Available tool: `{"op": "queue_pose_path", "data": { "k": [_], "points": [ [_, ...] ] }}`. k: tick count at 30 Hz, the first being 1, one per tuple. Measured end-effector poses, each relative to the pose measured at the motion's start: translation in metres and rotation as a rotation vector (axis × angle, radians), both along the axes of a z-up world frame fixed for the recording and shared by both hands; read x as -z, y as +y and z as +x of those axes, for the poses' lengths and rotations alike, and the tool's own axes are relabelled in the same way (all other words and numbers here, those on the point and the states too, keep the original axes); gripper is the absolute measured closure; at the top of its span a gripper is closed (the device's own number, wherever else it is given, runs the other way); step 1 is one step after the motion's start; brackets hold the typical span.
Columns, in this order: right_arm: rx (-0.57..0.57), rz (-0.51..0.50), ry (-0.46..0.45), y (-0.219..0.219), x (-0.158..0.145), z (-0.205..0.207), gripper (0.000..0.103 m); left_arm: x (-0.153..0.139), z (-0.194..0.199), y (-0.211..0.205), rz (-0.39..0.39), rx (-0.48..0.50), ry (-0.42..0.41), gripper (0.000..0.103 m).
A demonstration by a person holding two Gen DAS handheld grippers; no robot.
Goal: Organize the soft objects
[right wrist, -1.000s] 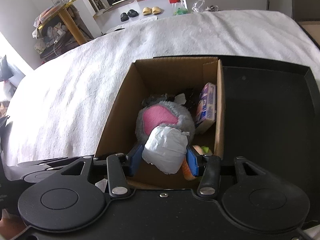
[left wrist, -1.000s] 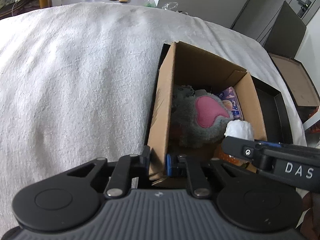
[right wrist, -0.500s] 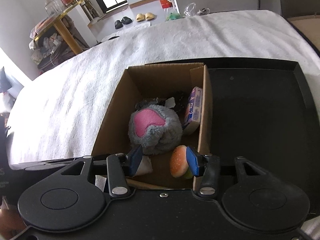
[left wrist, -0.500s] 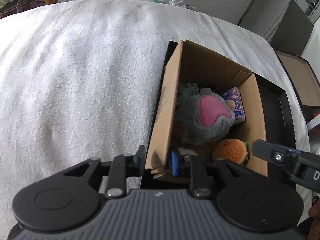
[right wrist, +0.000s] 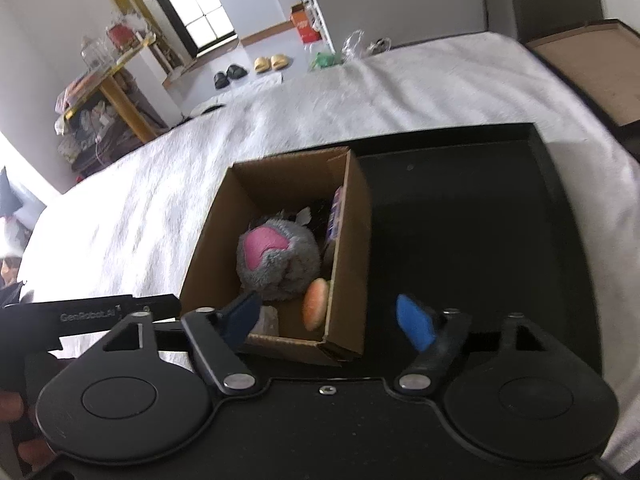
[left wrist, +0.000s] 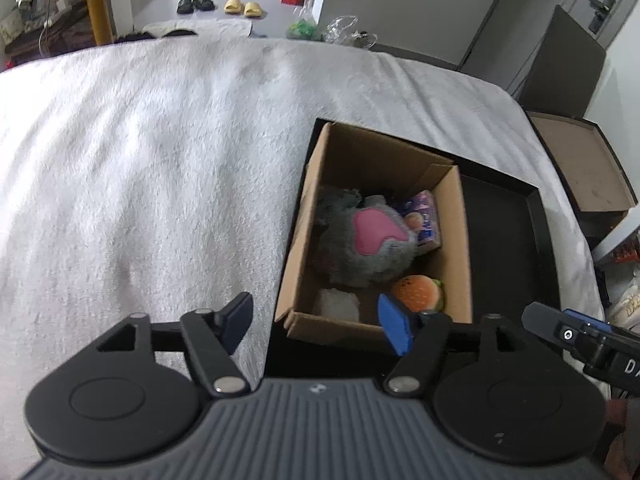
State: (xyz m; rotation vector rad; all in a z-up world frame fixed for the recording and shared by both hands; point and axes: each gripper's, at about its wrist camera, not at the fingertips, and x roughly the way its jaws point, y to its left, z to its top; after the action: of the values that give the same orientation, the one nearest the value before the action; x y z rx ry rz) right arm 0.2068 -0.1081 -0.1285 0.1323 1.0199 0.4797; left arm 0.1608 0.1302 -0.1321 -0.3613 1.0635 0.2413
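Note:
An open cardboard box (left wrist: 298,248) (right wrist: 352,216) stands at the left end of a black tray (right wrist: 480,216) on a white blanket. In it lie a grey plush with a pink patch (left wrist: 366,242) (right wrist: 276,258), a burger toy (left wrist: 418,292) (right wrist: 315,304), a purple tissue pack (left wrist: 426,218) (right wrist: 334,220) and a white crumpled wad (left wrist: 336,304) (right wrist: 270,318) at the near wall. My left gripper (left wrist: 316,326) is open and empty, above and just short of the box's near edge. My right gripper (right wrist: 326,318) is open and empty, above the box's near right corner.
The white blanket (left wrist: 140,160) spreads left and beyond the box. The black tray's bare floor (left wrist: 500,240) lies right of the box. A brown lidded case (left wrist: 580,168) sits off the bed to the right. Slippers (left wrist: 244,6) and a wooden shelf (right wrist: 112,92) stand beyond.
My right gripper let go of the white wad, which now lies in the box, and opened wide. My left gripper released the box's near wall and opened. Both pulled back and up.

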Motion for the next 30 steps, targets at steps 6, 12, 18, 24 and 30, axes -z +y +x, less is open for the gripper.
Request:
{"op": "queue_pose_path", "data": {
  "k": [6,12,18,24,30],
  "points": [
    [0.022,0.004,-0.033,-0.026,-0.022,-0.007,0.005,-0.031,-0.01,-0.023,0.032,0.032,-0.03,0.023],
    [0.034,0.025,-0.047,-0.049,-0.041,-0.017,0.0,-0.058,-0.024,-0.044,0.071,0.057,-0.058,0.015],
    [0.028,0.017,-0.079,-0.061,-0.061,-0.033,0.0,-0.082,-0.04,-0.059,0.11,0.063,-0.089,0.01],
    [0.034,0.008,-0.115,-0.073,-0.08,-0.049,0.0,-0.103,-0.057,-0.071,0.139,0.066,-0.122,0.007],
    [0.054,-0.001,-0.142,-0.085,-0.094,-0.062,0.0,-0.119,-0.071,-0.085,0.163,0.093,-0.148,0.006]
  ]
}}
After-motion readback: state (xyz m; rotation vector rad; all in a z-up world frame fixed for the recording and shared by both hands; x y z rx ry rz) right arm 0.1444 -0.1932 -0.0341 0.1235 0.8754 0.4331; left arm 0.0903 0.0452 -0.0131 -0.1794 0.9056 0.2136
